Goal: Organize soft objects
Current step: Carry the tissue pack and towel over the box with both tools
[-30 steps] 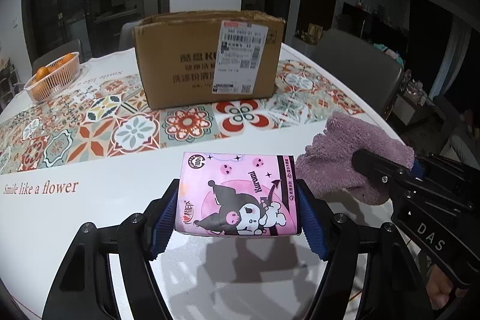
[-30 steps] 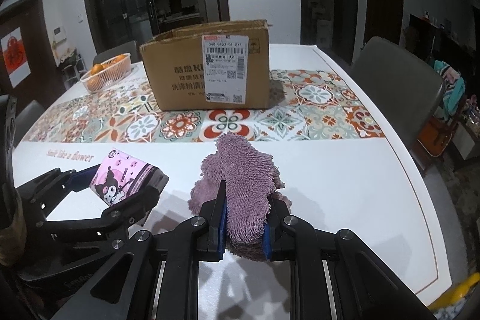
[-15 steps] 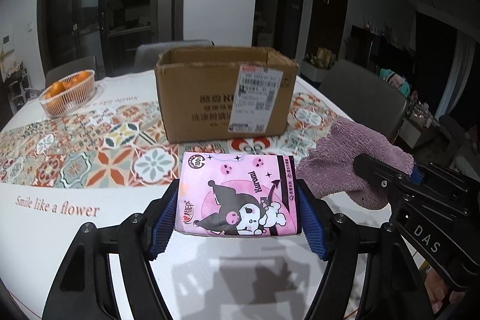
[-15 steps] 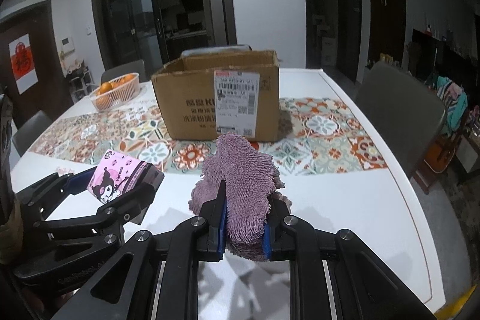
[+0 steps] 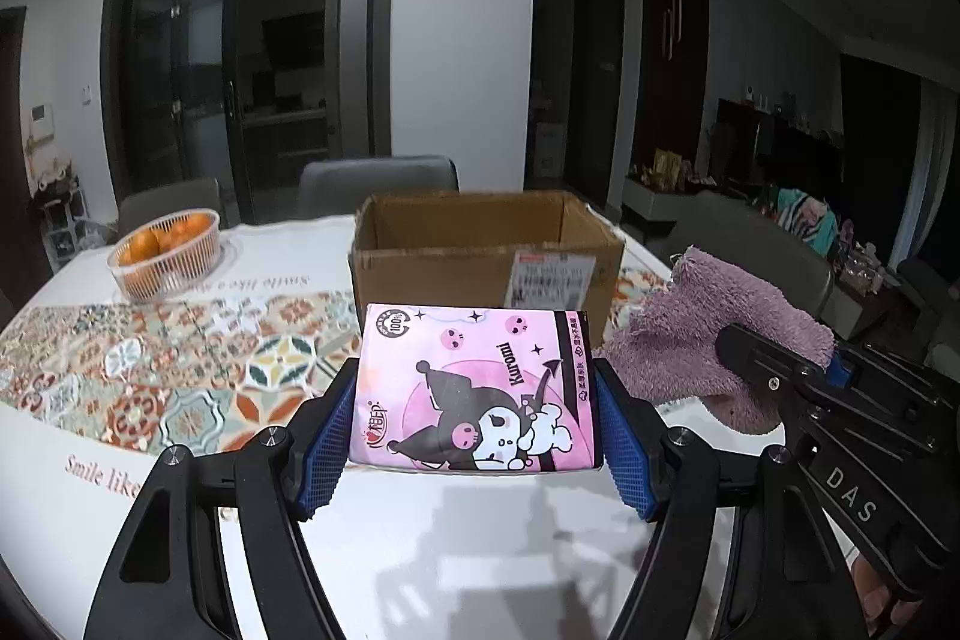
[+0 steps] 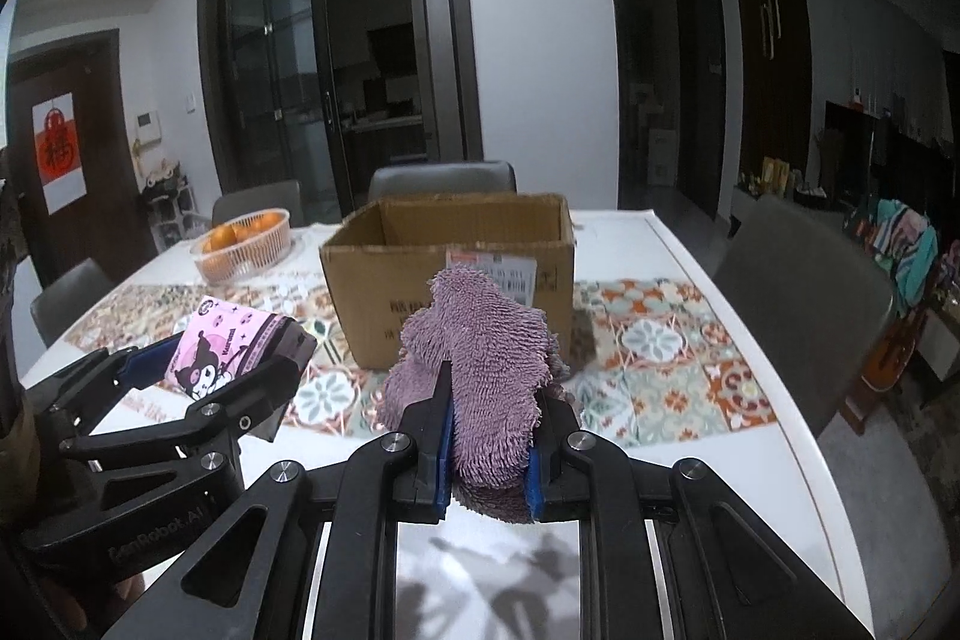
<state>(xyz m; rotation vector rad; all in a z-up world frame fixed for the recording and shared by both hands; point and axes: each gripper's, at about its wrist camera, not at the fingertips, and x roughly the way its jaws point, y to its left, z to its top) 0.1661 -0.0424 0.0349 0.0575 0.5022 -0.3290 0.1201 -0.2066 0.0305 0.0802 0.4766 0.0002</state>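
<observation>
Pink Kuromi-printed tissue pack (image 5: 477, 388): we hold it clamped in the left gripper (image 5: 477, 436) jaws above the white table (image 5: 480, 532). Purple shaggy cloth (image 6: 480, 376): pinched in our right gripper (image 6: 487, 451), before the open brown cardboard box (image 6: 450, 244).

Pink Kuromi tissue pack (image 5: 477, 388) and purple fuzzy cloth (image 6: 480, 376) held aloft.

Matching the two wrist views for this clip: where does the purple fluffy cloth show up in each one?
Left wrist view: purple fluffy cloth at the right, held off the table in the right tongs, beside the pink Kuromi tissue pack.
Right wrist view: the cloth at centre, clamped between the tongs' blue pads.
Shared landmark: the open cardboard box behind it in both.
</observation>
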